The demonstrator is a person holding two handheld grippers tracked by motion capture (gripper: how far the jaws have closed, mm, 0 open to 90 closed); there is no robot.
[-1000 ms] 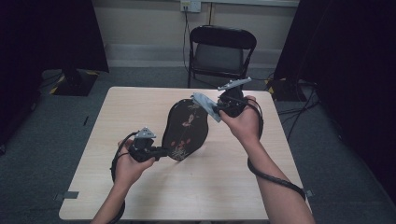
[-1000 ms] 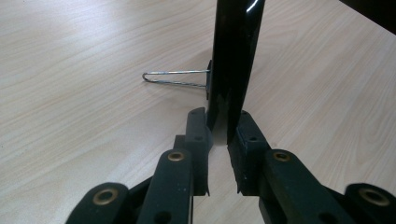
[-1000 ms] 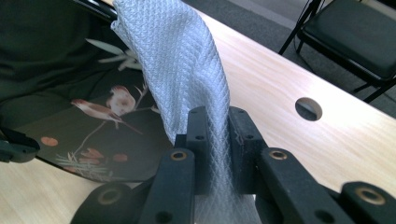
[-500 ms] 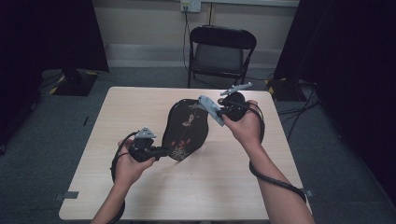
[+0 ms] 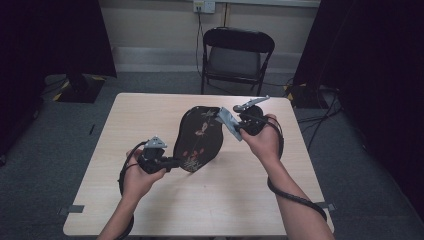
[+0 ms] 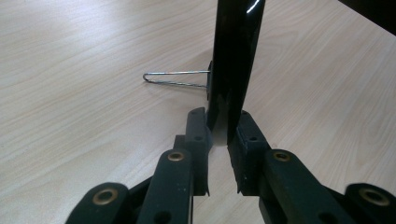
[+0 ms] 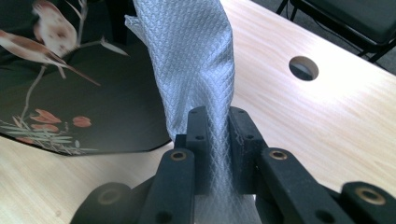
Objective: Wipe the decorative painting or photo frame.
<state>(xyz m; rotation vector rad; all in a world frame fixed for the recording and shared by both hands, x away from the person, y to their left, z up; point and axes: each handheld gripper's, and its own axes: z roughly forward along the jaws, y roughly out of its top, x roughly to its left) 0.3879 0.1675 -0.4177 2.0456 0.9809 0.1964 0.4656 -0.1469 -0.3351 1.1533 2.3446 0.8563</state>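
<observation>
A black lacquered plaque painted with birds and red flowers stands tilted on the wooden table. My left gripper is shut on its lower edge; in the left gripper view the jaws pinch the thin black edge, and a wire stand sticks out behind it. My right gripper is shut on a grey woven cloth, held against the plaque's upper right part. The painted face lies just left of the cloth in the right gripper view.
A black folding chair stands beyond the table's far edge. A round cable hole is in the tabletop near the right gripper. Cables trail from both grippers. Dark curtains hang at both sides.
The right gripper with the cloth has sunk a little and slid down along the plaque's upper right part. The left gripper and the plaque have kept still.
</observation>
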